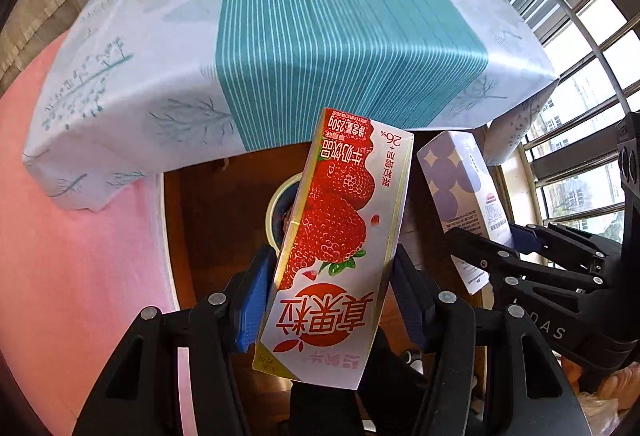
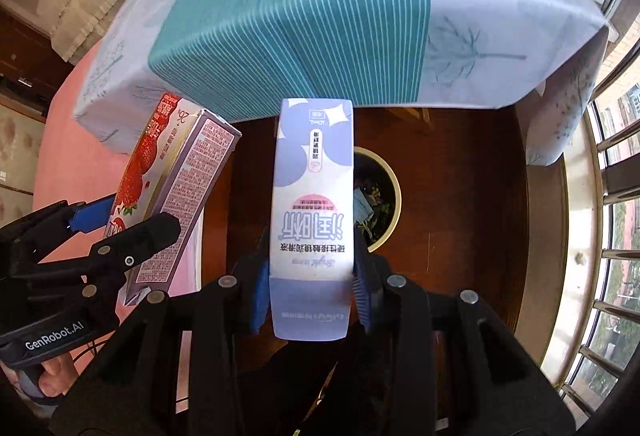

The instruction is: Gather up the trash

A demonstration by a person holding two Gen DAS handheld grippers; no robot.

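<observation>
My left gripper (image 1: 326, 300) is shut on a red-and-white strawberry milk carton (image 1: 340, 236), which tilts a little to the right. My right gripper (image 2: 312, 288) is shut on a tall purple-and-white box (image 2: 314, 204). Both point steeply down over a round pale-rimmed bin (image 2: 386, 196) on the dark wooden floor; trash shows inside it. In the left wrist view the bin (image 1: 280, 204) is mostly hidden behind the carton, and the purple box (image 1: 460, 188) sits in the right gripper (image 1: 500, 248) to the right. In the right wrist view the strawberry carton (image 2: 176, 192) sits in the left gripper (image 2: 120, 224) at the left.
A table under a white cloth with a teal striped band (image 1: 320, 36) stands just beyond the bin, its edge overhanging. A pink surface (image 1: 80, 236) lies at the left. Barred windows (image 1: 580, 36) run along the right. A hand (image 2: 56, 376) holds the left gripper's handle.
</observation>
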